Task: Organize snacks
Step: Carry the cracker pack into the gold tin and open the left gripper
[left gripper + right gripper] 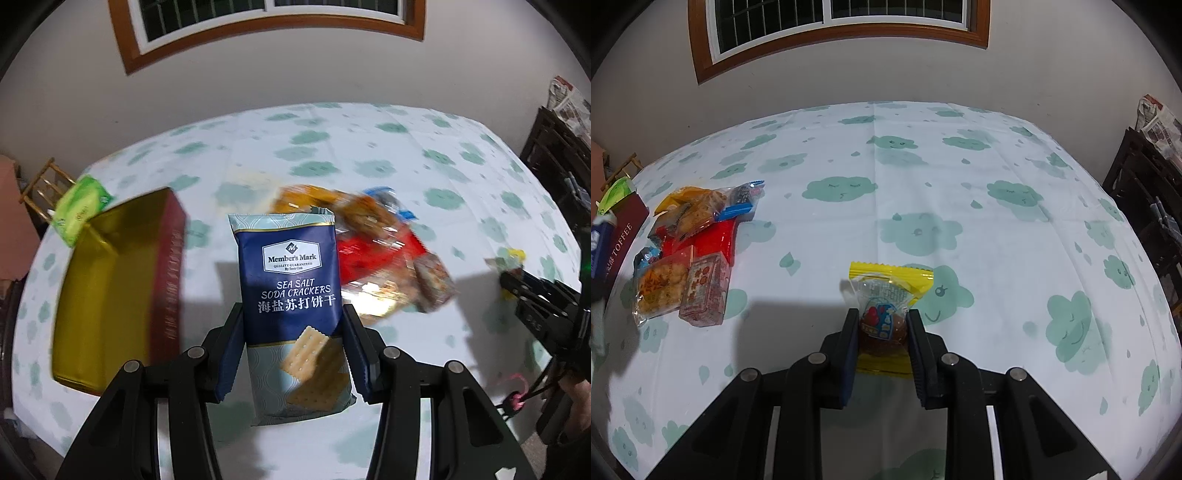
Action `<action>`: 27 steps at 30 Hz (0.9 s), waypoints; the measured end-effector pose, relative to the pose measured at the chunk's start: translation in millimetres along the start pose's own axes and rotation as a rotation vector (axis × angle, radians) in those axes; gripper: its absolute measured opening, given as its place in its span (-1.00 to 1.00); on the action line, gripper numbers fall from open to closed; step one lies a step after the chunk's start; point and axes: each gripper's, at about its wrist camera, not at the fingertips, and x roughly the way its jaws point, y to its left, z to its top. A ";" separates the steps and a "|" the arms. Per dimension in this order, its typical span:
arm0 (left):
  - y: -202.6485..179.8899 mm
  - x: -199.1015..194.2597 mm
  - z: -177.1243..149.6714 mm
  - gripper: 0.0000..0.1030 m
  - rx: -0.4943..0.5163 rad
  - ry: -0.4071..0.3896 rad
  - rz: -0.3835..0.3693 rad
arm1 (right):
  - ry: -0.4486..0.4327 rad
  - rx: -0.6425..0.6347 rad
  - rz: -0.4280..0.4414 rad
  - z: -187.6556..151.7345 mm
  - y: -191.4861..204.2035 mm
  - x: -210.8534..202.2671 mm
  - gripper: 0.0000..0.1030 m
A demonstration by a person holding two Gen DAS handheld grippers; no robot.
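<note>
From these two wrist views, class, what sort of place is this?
Probably a room in a home: a table under a cloud-print cloth against a plain wall, a wood-framed barred window above, packaged snacks heaped beside a toffee box.

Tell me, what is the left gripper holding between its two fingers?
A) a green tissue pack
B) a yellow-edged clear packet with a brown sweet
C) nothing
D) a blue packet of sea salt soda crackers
D: in the left wrist view, the left gripper has its fingers closed on either side of the blue packet of sea salt soda crackers.
</note>
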 end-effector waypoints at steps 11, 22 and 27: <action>122.6 -2.7 2.4 -0.10 -0.140 -0.004 0.141 | 0.017 0.017 -0.021 3.5 1.7 2.4 -0.51; 194.6 31.6 -27.8 -0.10 -0.192 0.103 0.138 | 0.042 0.028 -0.051 6.3 4.9 3.9 -0.51; 205.4 44.8 -38.2 -0.10 -0.163 0.138 0.154 | 0.053 0.033 -0.062 7.0 6.0 4.0 -0.51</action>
